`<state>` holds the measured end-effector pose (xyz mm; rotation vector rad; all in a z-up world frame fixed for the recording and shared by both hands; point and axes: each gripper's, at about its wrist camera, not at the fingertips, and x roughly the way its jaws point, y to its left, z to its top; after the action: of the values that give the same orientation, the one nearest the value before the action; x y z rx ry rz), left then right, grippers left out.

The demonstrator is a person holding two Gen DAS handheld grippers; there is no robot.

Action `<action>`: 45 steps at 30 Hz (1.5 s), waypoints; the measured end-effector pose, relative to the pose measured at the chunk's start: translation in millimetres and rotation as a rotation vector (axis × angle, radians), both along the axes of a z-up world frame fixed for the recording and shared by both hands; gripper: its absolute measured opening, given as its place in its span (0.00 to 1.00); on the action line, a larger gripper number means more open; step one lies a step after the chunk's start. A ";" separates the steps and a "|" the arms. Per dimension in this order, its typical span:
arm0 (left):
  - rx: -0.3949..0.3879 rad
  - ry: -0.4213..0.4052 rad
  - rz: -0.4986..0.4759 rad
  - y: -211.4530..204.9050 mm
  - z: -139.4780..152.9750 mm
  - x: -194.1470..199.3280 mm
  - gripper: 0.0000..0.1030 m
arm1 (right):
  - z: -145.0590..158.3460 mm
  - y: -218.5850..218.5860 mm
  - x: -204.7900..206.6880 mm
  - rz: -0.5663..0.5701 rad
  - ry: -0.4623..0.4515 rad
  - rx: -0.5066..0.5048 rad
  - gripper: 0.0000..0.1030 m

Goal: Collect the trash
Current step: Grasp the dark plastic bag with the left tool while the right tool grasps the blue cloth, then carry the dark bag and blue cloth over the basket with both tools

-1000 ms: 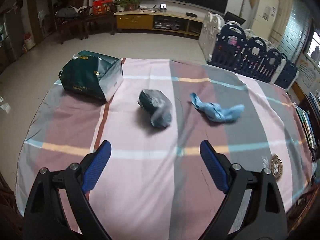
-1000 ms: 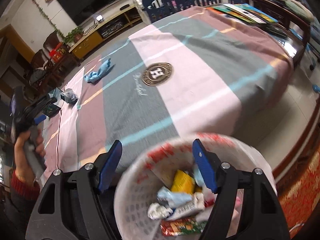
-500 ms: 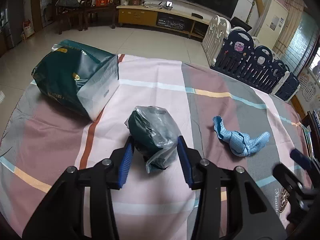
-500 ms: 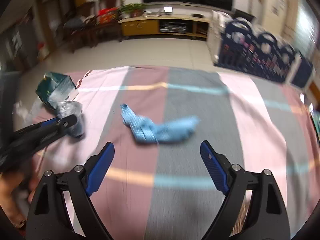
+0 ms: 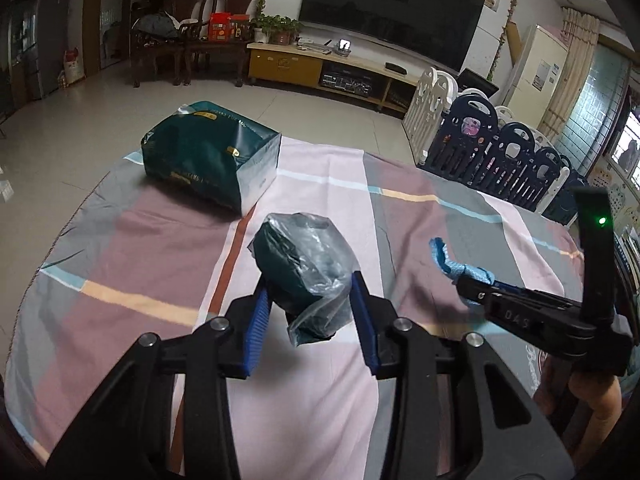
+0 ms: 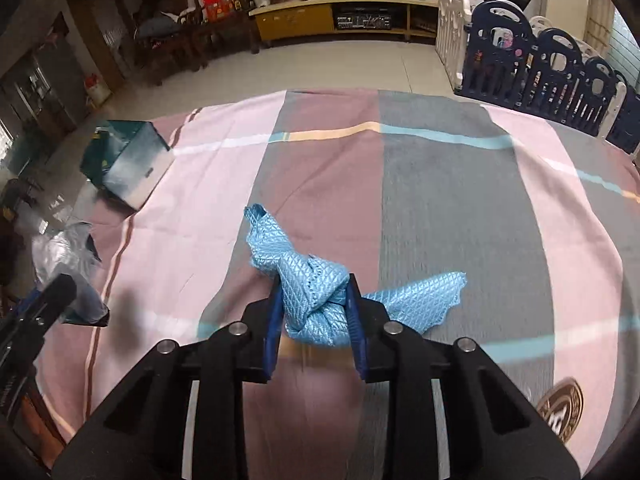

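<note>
My left gripper (image 5: pixel 310 322) is shut on a crumpled dark green plastic bag (image 5: pixel 304 272), which rests on the striped tablecloth (image 5: pixel 160 264). My right gripper (image 6: pixel 314 312) is shut on a light blue quilted cloth (image 6: pixel 296 276) that trails to both sides on the cloth-covered table (image 6: pixel 440 208). In the left wrist view the right gripper (image 5: pixel 532 312) is at the right, over the blue cloth (image 5: pixel 452 264). In the right wrist view the plastic bag (image 6: pixel 68 256) and the left gripper's tip show at the left edge.
A dark green tissue pack (image 5: pixel 208 160) lies at the table's far left corner; it also shows in the right wrist view (image 6: pixel 128 164). A navy and white playpen fence (image 5: pixel 500 152) stands beyond the table's right side. A TV cabinet (image 5: pixel 320 68) and chairs are across the floor.
The left gripper moved forward and closed on the plastic bag. The right gripper swung from the trash basket to the table, reached the blue cloth and closed on it.
</note>
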<state>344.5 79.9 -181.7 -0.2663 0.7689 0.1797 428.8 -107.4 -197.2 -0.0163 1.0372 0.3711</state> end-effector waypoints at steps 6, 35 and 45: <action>0.087 -0.028 -0.011 -21.3 26.1 -91.8 0.39 | 31.1 -45.5 -119.3 -0.052 -0.042 0.037 0.29; 0.188 -0.143 -0.291 -107.5 110.8 -250.7 0.39 | 109.8 -176.6 -350.4 -0.381 -0.143 0.178 0.29; 0.203 -0.105 -0.458 -148.8 102.2 -263.1 0.39 | 100.9 -197.7 -367.8 -0.429 -0.137 0.174 0.29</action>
<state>81.4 -68.9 -79.6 0.0954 0.6829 -0.1874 60.9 -305.1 -96.3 0.3289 0.8424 0.0665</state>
